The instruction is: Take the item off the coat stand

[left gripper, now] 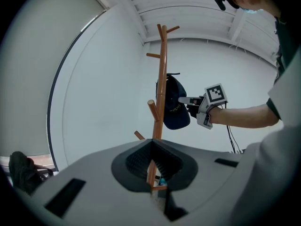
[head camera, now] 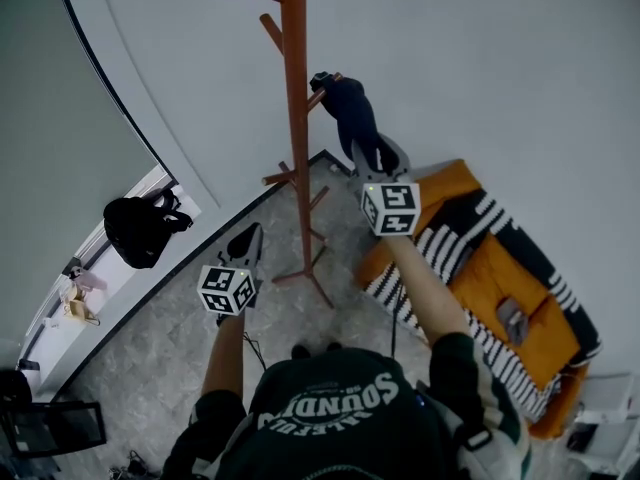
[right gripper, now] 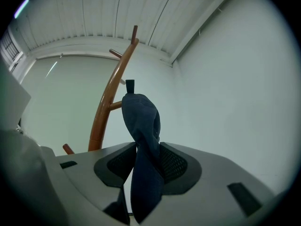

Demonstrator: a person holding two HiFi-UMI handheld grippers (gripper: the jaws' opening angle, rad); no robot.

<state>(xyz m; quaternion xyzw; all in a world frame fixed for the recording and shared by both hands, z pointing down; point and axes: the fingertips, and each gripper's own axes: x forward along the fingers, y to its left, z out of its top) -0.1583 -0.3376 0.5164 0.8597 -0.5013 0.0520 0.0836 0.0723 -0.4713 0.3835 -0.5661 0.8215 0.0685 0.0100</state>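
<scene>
The cap [right gripper: 141,126] hangs from an upper peg [head camera: 322,96] of the stand [head camera: 295,118], just beside the post, with its dark blue cloth drooping below the peg. In the right gripper view I see the cap's lower part running straight down between the jaws of my right gripper [right gripper: 143,159]. Both pads press on the cloth from either side, so the jaws are about half closed and clamped on the cap. A small strap loop [right gripper: 130,84] sticks up at the cap's top, and the post curves up behind it.

From the left gripper view the cap [left gripper: 175,109] sits against the post's right side, and the right gripper [left gripper: 184,100] reaches it from the side away from the post, arm stretched out level.

My left gripper [left gripper: 157,173] is lower and well apart from the cap, pointed at the stand's foot. Its jaws are drawn together on nothing. Only a thin slit shows between them, and through it I see the lower post.

In the head view the left gripper [head camera: 245,243] hovers above the floor [head camera: 170,338] near the stand's base. A black bag [head camera: 140,230] rests on the ledge at the far left.
</scene>
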